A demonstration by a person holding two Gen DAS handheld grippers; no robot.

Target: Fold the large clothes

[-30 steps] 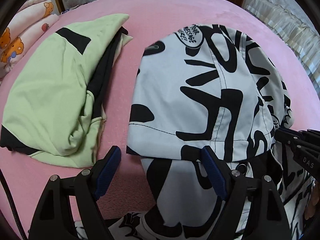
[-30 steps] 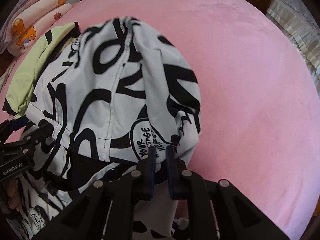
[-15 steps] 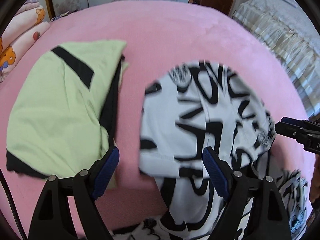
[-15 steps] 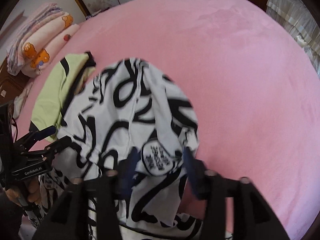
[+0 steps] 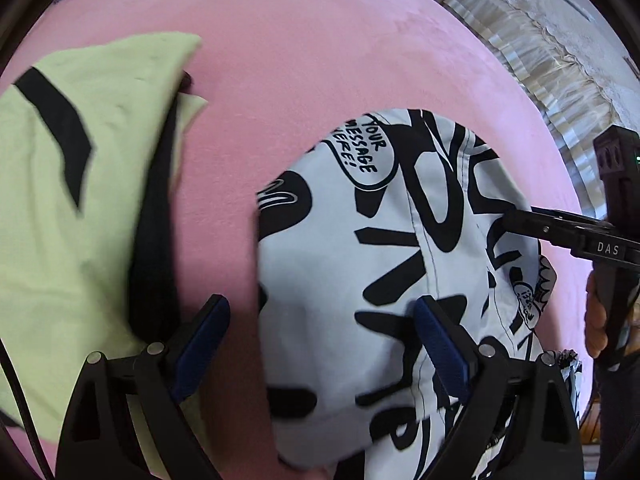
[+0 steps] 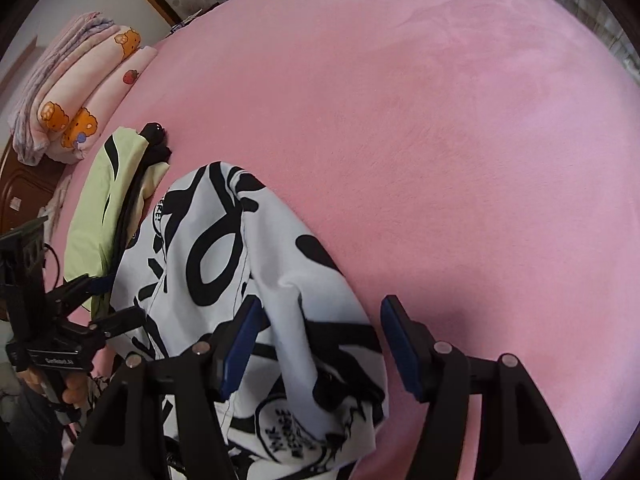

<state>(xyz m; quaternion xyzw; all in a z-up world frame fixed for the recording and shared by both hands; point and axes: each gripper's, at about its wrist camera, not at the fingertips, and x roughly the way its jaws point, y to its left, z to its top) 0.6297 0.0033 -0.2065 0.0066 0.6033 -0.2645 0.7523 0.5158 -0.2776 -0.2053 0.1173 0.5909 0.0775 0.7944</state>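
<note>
A white jacket with a black graffiti print (image 5: 340, 280) lies bunched on the pink bed (image 5: 300, 60). My left gripper (image 5: 320, 344) hovers over its left edge. Its jaws are opening, and the blue pads (image 5: 208, 344) touch no cloth. The right wrist view shows the same jacket (image 6: 208, 248) with a raised fold. My right gripper (image 6: 320, 344) stands open over that fold, with loose cloth below the gap and nothing pinched. Each gripper shows in the other's view: the right gripper (image 5: 540, 224) at the right, the left gripper (image 6: 108, 300) at the left.
A folded light-green garment with black stripes (image 5: 80, 240) lies left of the jacket, close to my left finger. Stacked pink blankets (image 6: 72, 92) sit at the bed's far left corner. A cream frilled cover (image 5: 540, 60) runs along the right. A hand (image 5: 596, 320) grips the right tool.
My right gripper was shut on the jacket's printed edge and has let it go. Its jaws now stand apart. Both grippers have shifted over the jacket, and the left jaws look slightly wider.
</note>
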